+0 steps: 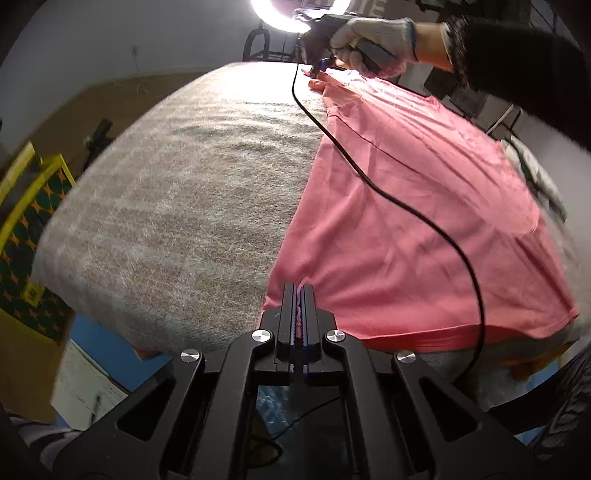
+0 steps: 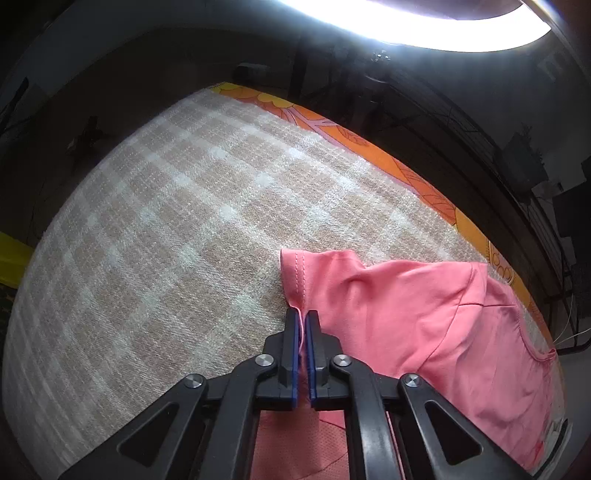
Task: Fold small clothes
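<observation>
A pink T-shirt [image 1: 417, 206] lies spread on a beige checked blanket [image 1: 184, 192]. My left gripper [image 1: 299, 290] is shut on the shirt's near hem corner at the blanket's front edge. My right gripper [image 2: 303, 317] is shut on the shirt's [image 2: 413, 314] sleeve, which is bunched up just past the fingertips. In the left wrist view the right gripper [image 1: 317, 70] shows at the far end of the shirt, held by a gloved hand [image 1: 373, 40].
A black cable [image 1: 424, 218] runs from the right gripper across the shirt. A ring light [image 2: 406, 22] shines beyond the far edge. An orange patterned sheet [image 2: 406, 170] borders the blanket [image 2: 166, 206]. A yellow-framed patterned object [image 1: 29, 221] stands at left.
</observation>
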`<state>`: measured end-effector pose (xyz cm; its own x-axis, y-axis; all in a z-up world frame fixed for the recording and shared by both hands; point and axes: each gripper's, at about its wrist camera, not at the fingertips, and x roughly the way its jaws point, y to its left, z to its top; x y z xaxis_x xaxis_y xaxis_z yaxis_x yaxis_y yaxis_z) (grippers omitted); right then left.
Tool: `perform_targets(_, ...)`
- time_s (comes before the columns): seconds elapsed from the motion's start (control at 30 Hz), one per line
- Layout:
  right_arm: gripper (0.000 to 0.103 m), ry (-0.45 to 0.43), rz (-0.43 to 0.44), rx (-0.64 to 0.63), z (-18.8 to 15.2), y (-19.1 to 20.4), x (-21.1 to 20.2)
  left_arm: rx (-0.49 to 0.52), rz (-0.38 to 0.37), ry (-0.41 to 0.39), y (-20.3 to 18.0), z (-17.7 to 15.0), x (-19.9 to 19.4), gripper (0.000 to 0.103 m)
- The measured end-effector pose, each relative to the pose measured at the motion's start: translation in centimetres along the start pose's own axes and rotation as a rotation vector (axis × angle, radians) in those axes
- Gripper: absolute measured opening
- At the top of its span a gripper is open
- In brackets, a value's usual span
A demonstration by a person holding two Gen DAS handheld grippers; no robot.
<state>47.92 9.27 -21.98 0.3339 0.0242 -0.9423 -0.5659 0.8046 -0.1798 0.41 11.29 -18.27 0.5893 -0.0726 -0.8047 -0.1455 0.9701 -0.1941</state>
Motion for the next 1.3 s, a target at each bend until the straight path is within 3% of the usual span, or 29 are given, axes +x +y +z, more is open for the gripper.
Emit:
perform_targets(0.13,0.000,-0.055,0.020,0.057,-0.6,-1.7,-1.3,-0.092,-0.070,0.000,1.4,0.4,-0.6,0.000)
perform_targets(0.4,0.000,-0.188,0.147,0.181,-1.8,-7.0,-6.2,-0.114,-0.152,-0.076,0.8,1.7,-3.5,0.000)
perform_targets(0.6,0.000,-0.268,0.230,0.239,-4.4,-10.8,-9.3,0.019,-0.183,-0.118,-3.4,2.4,-5.4,0.000)
perform_targets(0.83,0.000,-0.330,0.252,0.294,-9.3,-17.6,-10.6,0.196,-0.249,-0.067,-10.1,1.4,-4.7,0.000)
perform_targets(1.0,0.000,-0.294,0.235,0.407,-13.0,-22.9,-7.9,0.280,-0.313,0.001,-14.5,0.2,-3.1,0.000)
perform_targets(1.3,0.002,-0.251,0.197,0.481,-15.0,-26.2,-5.2,0.314,-0.382,0.055,-18.0,0.0,-1.5,0.000)
